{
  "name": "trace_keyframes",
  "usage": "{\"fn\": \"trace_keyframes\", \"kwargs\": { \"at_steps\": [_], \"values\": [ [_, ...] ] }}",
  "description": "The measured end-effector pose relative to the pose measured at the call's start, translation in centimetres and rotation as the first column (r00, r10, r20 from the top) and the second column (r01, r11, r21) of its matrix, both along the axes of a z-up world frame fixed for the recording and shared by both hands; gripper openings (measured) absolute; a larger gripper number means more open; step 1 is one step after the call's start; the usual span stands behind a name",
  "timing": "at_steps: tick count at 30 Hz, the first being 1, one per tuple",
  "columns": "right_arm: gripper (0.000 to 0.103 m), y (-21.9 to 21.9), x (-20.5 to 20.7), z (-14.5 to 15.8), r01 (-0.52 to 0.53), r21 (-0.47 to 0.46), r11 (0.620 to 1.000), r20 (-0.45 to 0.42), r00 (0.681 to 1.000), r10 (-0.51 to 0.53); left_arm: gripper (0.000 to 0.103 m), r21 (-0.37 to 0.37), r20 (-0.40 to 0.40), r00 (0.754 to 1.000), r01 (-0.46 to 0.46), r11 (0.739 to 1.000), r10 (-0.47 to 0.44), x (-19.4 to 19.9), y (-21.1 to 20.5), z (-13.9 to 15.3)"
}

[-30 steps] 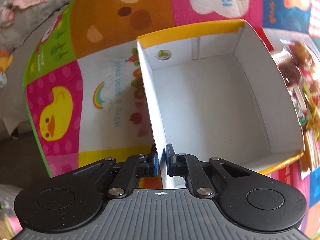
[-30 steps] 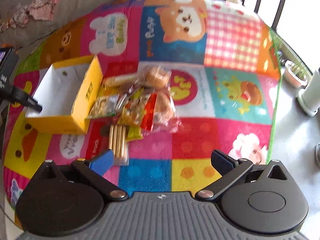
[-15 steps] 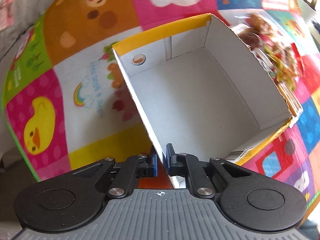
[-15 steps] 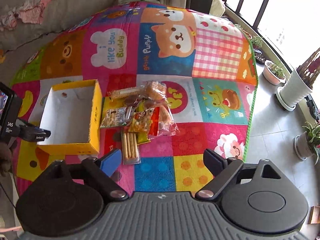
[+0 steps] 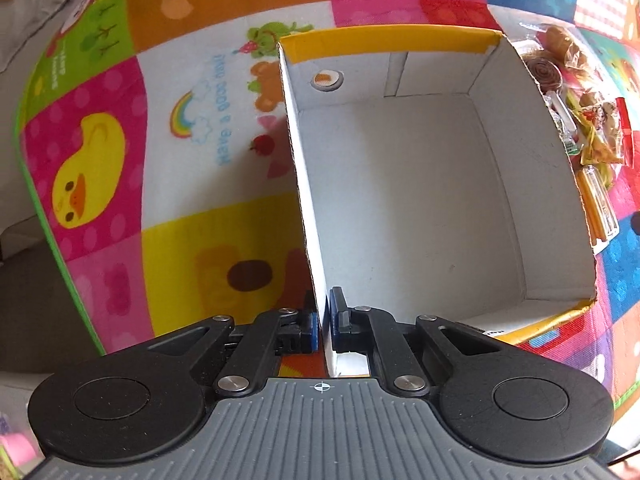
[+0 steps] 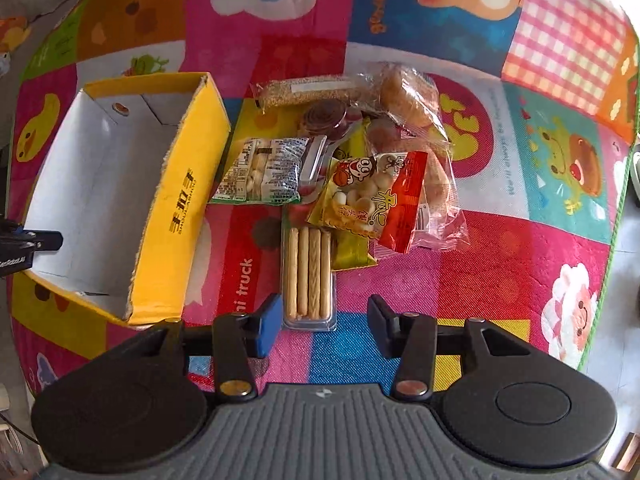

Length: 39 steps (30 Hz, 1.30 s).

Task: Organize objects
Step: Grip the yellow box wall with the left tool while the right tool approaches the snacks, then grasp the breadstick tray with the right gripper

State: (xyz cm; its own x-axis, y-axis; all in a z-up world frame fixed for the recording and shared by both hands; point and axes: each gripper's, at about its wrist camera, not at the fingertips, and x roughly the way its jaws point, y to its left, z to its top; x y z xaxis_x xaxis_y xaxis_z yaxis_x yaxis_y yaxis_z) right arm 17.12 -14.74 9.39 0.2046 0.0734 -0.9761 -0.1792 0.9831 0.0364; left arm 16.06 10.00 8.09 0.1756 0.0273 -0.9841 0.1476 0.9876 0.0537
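Note:
A yellow cardboard box [image 6: 176, 216] with a white, empty inside [image 5: 420, 184] sits on the play mat. My left gripper [image 5: 323, 312] is shut on the box's left wall, one finger on each side; it also shows at the left edge of the right wrist view [image 6: 36, 240]. A pile of wrapped snacks [image 6: 360, 168] lies right of the box. A clear pack of biscuit sticks [image 6: 309, 276] lies nearest my right gripper [image 6: 322, 316], which is open and empty, hovering just above the pack's near end.
The colourful cartoon play mat [image 6: 520, 184] covers the floor, with its green edge at the right [image 6: 618, 208] and left [image 5: 48, 216]. Grey floor lies beyond. Snacks also show past the box's right wall [image 5: 576, 120].
My right gripper has dropped and moved in close over the biscuit stick pack. My left gripper keeps hold of the box wall; the box has turned slightly in view.

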Motion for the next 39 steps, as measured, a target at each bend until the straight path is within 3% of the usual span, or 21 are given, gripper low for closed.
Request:
{"fn": "trace_keyframes", "kwargs": {
  "at_steps": [5, 12, 16, 20, 28, 34, 39],
  "values": [
    [0.046, 0.6, 2.2, -2.8, -0.030, 0.043, 0.999, -0.080, 0.996, 0.033, 0.007, -0.010, -0.038, 0.998, -0.052, 0.999, 0.051, -0.2, -0.1, -0.1],
    [0.046, 1.6, 4.2, -6.5, -0.080, -0.030, 0.996, -0.133, 0.988, 0.075, 0.007, -0.009, -0.058, 0.997, -0.045, 0.999, 0.044, -0.7, -1.0, 0.0],
    [0.033, 0.8, 3.1, -5.9, -0.088, -0.016, 0.996, -0.145, 0.986, 0.085, 0.007, -0.016, -0.058, 0.996, -0.065, 0.998, 0.064, -0.6, -0.9, 0.0],
    [0.032, -0.5, 0.9, -4.4, -0.042, 0.013, 0.999, -0.149, 0.988, 0.044, 0.007, -0.040, -0.045, 0.997, -0.070, 0.997, 0.068, -0.5, -0.6, 0.4],
    [0.031, -3.9, -3.5, 1.4, 0.181, 0.118, 0.976, -0.155, 0.975, -0.162, 0.007, -0.090, -0.013, 0.996, -0.084, 0.992, 0.083, -0.4, -0.2, 0.9],
    [0.031, -4.6, -5.4, 6.5, 0.237, 0.142, 0.961, -0.117, 0.968, -0.222, 0.007, -0.074, 0.030, 0.999, -0.043, 0.996, 0.046, -0.8, -0.4, 1.3],
    [0.030, -5.2, -6.8, 9.4, 0.264, 0.148, 0.953, -0.093, 0.963, -0.252, 0.007, -0.120, 0.033, 0.996, -0.077, 0.990, 0.081, -1.1, 0.3, 1.4]
  ]
}}
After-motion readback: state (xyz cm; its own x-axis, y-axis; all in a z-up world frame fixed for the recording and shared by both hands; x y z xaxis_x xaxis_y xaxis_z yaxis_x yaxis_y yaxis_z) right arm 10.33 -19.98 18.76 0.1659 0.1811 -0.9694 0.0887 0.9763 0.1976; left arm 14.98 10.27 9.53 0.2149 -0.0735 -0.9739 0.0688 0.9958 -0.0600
